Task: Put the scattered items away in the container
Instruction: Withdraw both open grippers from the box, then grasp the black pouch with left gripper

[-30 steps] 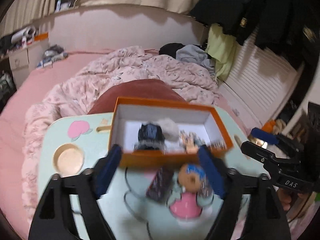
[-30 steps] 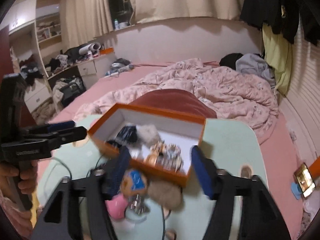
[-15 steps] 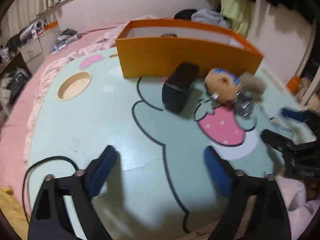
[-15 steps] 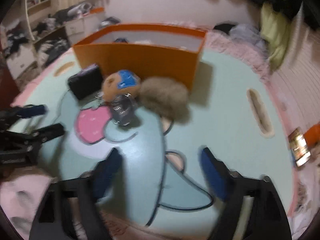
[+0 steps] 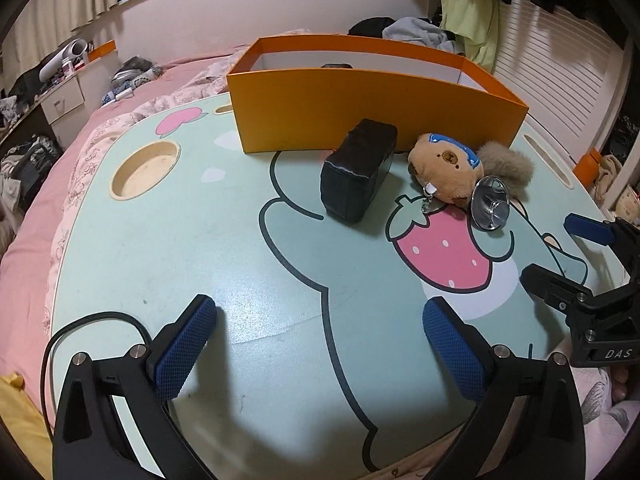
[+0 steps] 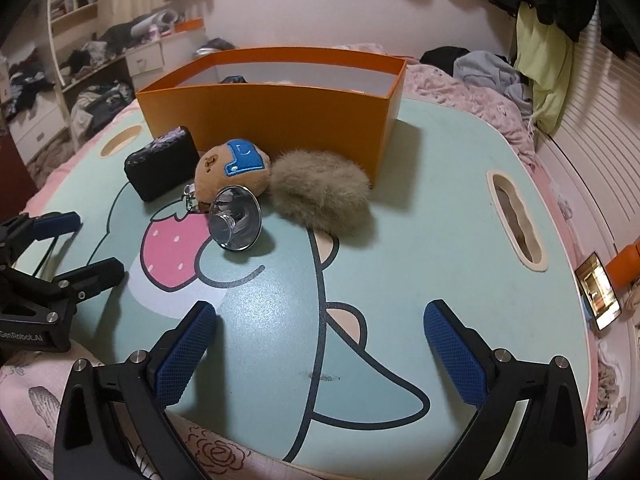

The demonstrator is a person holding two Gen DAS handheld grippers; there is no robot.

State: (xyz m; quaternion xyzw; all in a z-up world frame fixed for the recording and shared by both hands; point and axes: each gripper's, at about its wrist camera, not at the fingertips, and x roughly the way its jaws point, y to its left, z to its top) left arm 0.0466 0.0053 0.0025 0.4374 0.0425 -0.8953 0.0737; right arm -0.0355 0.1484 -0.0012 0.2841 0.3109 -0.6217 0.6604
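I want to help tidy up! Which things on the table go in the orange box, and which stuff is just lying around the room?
For the job:
orange box
black pouch
bear plush keychain
shiny metal funnel
furry pompom

Just lying about:
pink quilt
clothes on the bed
phone

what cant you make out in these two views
- Contents of the orange box: its near wall hides them in both views; only a dark top shows.
- Fur ball in the left view: mostly behind the bear toy.
- Bear toy's face in the right view: turned away.
- Phone screen, right view: too small.
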